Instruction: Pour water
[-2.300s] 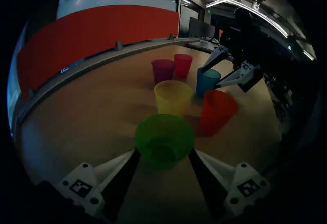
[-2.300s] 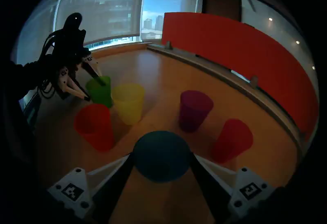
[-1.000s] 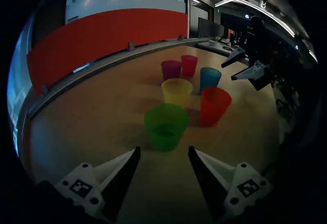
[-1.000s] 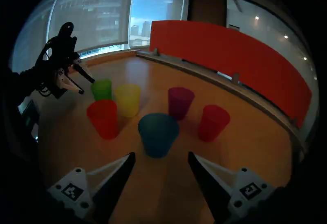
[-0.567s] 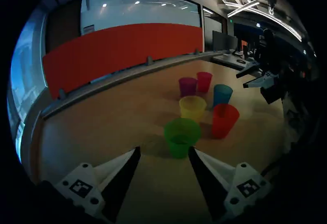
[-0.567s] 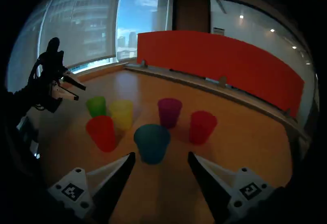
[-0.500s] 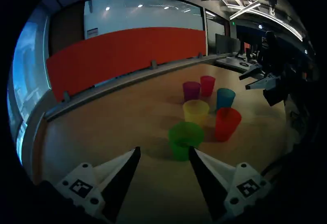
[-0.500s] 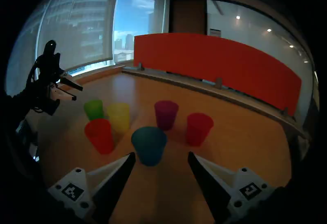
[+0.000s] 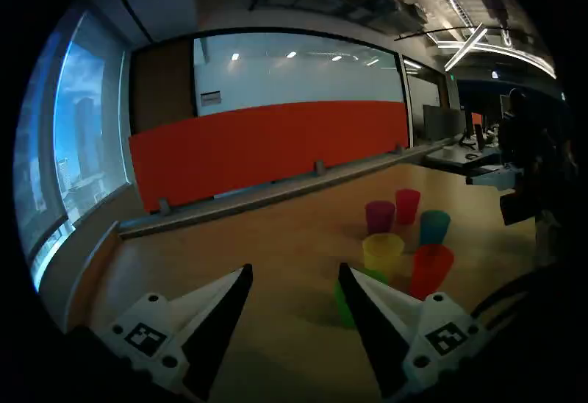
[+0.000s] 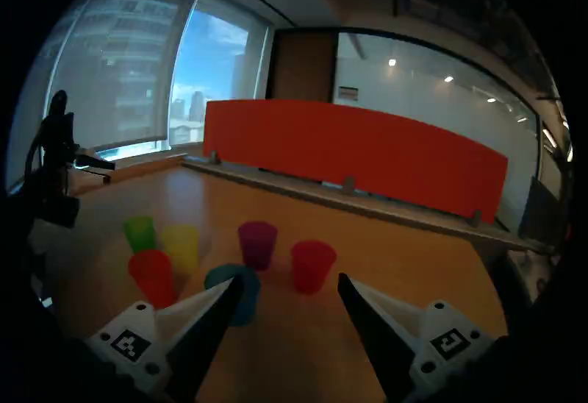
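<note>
Backing farther from the cups than a moment ago, left gripper (image 9: 294,267) and right gripper (image 10: 290,278) gape wide, empty. On the table (image 9: 279,241), the green cup (image 9: 340,306) stands near, half hidden behind the left's finger; the blue cup (image 10: 248,296) is likewise behind the right's.
</note>
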### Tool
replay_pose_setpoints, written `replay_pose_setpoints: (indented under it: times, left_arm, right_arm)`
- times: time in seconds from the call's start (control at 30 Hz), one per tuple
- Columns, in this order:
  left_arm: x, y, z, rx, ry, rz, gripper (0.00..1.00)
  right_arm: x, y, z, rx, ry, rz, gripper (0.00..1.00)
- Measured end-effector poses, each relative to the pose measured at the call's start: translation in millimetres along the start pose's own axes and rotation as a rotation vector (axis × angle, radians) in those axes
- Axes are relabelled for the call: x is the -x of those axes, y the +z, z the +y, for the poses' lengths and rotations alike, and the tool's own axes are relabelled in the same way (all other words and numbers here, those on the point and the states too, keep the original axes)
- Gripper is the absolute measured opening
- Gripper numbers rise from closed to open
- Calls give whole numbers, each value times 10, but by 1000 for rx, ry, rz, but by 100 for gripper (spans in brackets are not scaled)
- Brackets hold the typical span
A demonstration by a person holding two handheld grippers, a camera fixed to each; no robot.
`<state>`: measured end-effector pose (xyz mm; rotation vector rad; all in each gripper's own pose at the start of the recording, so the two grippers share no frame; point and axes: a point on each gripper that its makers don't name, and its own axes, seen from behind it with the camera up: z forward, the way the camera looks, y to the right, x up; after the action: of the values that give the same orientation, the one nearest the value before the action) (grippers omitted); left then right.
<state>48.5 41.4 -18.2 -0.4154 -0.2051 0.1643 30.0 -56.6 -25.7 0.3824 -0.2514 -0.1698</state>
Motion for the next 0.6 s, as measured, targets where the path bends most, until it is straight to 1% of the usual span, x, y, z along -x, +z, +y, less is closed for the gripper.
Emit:
replay_pose_setpoints:
  times: [0.2, 0.33, 0.5, 0.6]
  left_arm:
    - [-149, -27, -11, -59, -22, 81, 86]
    - [-240, -40, -5, -97, -50, 131, 86]
    - [-353, -60, -28, -140, -88, 180, 86]
    - [-394, -51, -23, -153, -107, 200, 86]
  right_arm:
    - [-143, -33, 225, 104, 33, 59, 99]
    - [-290, -85, 388, 183, 57, 116, 100]
    - [-472, -182, 591, 282, 88, 190, 99]
    - [-560, -246, 684, 330, 109, 229, 100]
